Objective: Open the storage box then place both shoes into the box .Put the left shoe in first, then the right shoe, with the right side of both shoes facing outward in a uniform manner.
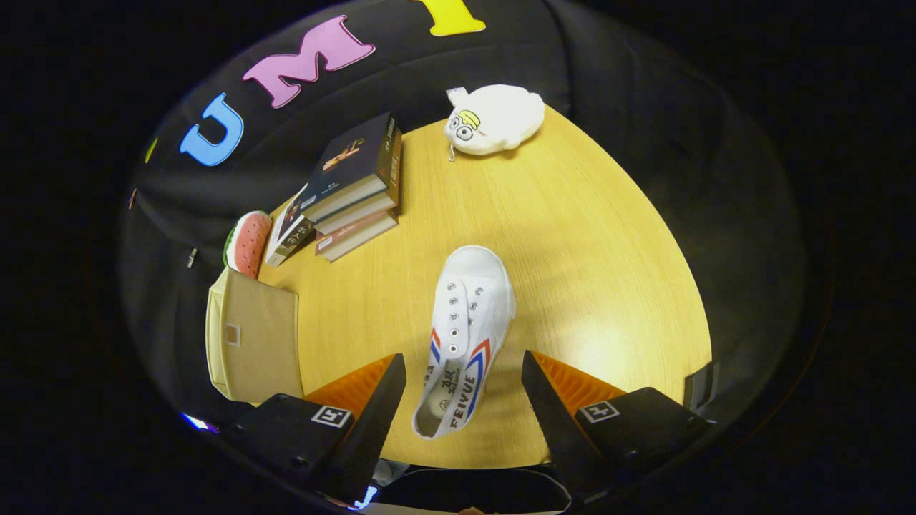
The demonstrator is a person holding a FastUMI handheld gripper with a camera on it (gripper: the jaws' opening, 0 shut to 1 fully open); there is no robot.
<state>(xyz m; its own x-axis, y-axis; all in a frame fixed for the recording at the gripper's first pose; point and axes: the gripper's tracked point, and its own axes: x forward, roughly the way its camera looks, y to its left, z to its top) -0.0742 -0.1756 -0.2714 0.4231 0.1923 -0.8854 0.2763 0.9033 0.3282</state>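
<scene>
A white canvas shoe [469, 322] with red and blue side stripes lies on the wooden table [587, 236], its toe pointing away from me and its heel end between my fingers. My gripper [464, 368] hovers above it, open, with one finger on each side of the heel and neither touching the shoe. To the left of the fingers, at the table's edge, stands the beige fabric storage box [254, 343]; only its flat beige face shows, and whether it is open cannot be told.
A stack of books [354, 186] lies beyond the box, left of the shoe. A watermelon-slice toy [247, 243] sits behind the box. A white plush toy [494, 118] rests at the table's far edge. Bare tabletop spreads to the right of the shoe.
</scene>
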